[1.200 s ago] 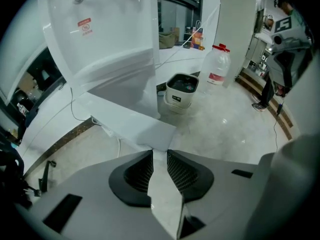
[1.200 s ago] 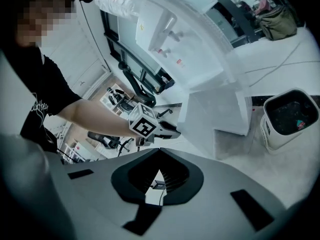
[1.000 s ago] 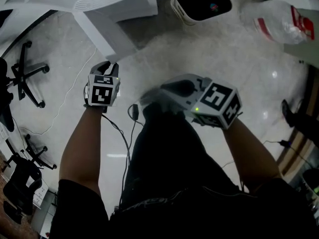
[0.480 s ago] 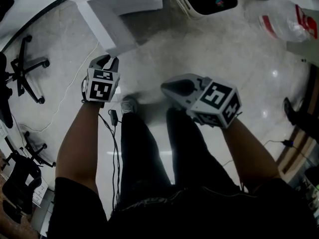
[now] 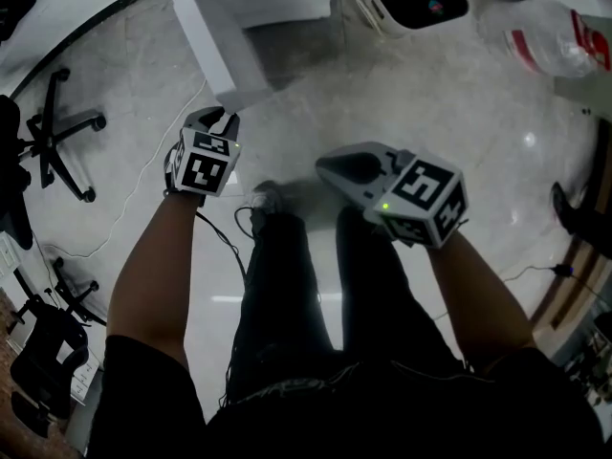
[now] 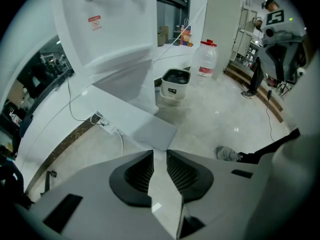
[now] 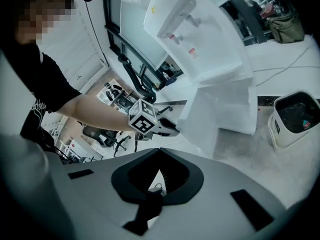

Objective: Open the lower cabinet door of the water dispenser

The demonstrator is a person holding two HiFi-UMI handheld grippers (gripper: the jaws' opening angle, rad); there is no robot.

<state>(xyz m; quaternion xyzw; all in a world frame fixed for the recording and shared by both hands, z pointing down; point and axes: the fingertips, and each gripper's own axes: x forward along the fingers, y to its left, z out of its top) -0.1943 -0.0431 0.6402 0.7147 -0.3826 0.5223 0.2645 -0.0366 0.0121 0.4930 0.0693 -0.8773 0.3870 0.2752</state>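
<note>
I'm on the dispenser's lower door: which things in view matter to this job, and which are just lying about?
In the job:
water dispenser
lower cabinet door, swung out
left gripper, clamped on the door's edge

Not in the job:
right gripper, shut and empty
white bin
water jug
office chair

Left tongs clamped, right tongs closed

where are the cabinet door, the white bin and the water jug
cabinet door (image 5: 220, 54): head view, middle of the open white panel
white bin (image 6: 173, 94): left gripper view, its front wall
water jug (image 6: 205, 59): left gripper view, clear body below the red cap
</note>
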